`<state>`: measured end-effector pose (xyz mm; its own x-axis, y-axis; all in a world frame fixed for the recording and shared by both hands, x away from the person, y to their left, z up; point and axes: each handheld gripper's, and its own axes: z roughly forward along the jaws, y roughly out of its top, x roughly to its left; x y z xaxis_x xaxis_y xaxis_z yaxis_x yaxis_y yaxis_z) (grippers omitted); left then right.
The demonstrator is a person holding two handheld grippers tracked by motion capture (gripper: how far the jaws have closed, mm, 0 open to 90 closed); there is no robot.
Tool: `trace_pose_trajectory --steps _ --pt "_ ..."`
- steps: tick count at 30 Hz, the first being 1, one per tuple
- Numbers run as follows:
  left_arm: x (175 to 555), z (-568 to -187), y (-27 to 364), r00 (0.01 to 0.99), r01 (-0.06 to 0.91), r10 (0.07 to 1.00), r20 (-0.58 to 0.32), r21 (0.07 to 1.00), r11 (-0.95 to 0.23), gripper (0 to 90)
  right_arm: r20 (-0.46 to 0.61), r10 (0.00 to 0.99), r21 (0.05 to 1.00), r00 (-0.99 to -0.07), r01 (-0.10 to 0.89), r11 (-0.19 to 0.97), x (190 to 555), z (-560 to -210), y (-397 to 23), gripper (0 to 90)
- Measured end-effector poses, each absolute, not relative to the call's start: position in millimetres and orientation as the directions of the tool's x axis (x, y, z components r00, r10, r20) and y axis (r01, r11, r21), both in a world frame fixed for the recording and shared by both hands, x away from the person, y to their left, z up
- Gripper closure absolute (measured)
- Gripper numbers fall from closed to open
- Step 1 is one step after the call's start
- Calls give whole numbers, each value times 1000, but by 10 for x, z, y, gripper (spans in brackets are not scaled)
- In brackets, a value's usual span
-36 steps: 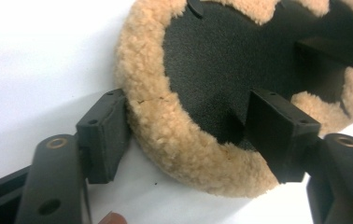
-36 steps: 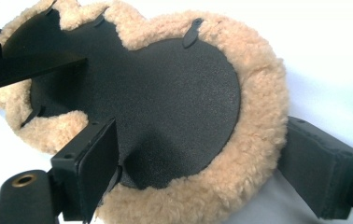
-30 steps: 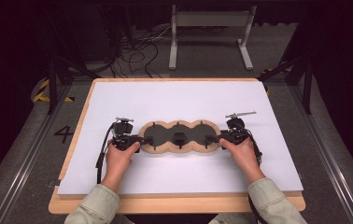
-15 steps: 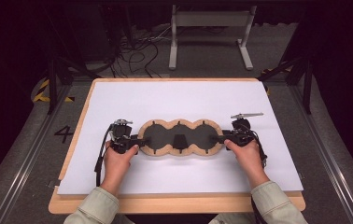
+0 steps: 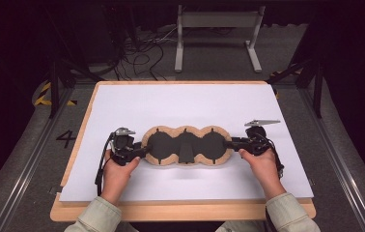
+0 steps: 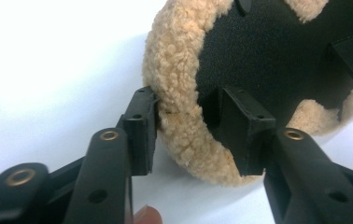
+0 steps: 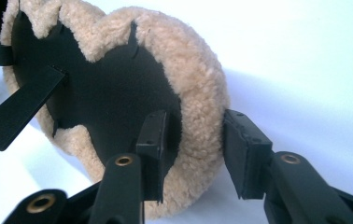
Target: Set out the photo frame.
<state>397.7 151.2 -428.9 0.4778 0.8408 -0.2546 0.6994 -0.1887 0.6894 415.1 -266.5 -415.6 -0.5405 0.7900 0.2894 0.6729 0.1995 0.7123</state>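
A three-lobed black pad with a tan fleece rim (image 5: 185, 145) lies lengthwise across the white sheet and looks slightly raised, with a shadow under it. My left gripper (image 5: 144, 151) is at its left end and my right gripper (image 5: 229, 143) at its right end. In the left gripper view, the left gripper (image 6: 193, 133) has one pad outside the fleece rim (image 6: 179, 84) and one on the black inside. In the right gripper view, the right gripper (image 7: 198, 154) straddles the fleece rim (image 7: 198, 70) the same way. Both pairs of jaws have just been closing and now pinch the rim.
The white sheet (image 5: 180, 104) covers a wooden tabletop (image 5: 180, 212). A black tab (image 5: 186, 152) sticks out of the pad's middle lobe. Beyond the table's far edge stand a metal frame (image 5: 217, 19) and loose cables (image 5: 142, 53) on the floor.
Both grippers have narrowed onto the ends of the pad. Both hands and the pad have shifted slightly toward the far side and risen a little.
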Motion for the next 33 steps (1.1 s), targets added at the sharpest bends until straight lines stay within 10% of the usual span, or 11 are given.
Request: trace_pose_trajectory --steps 33 --pt "3908 -4194 1531 461 645 853 -245 752 -133 635 192 806 779 -561 586 223 4027 -3973 -2649 749"
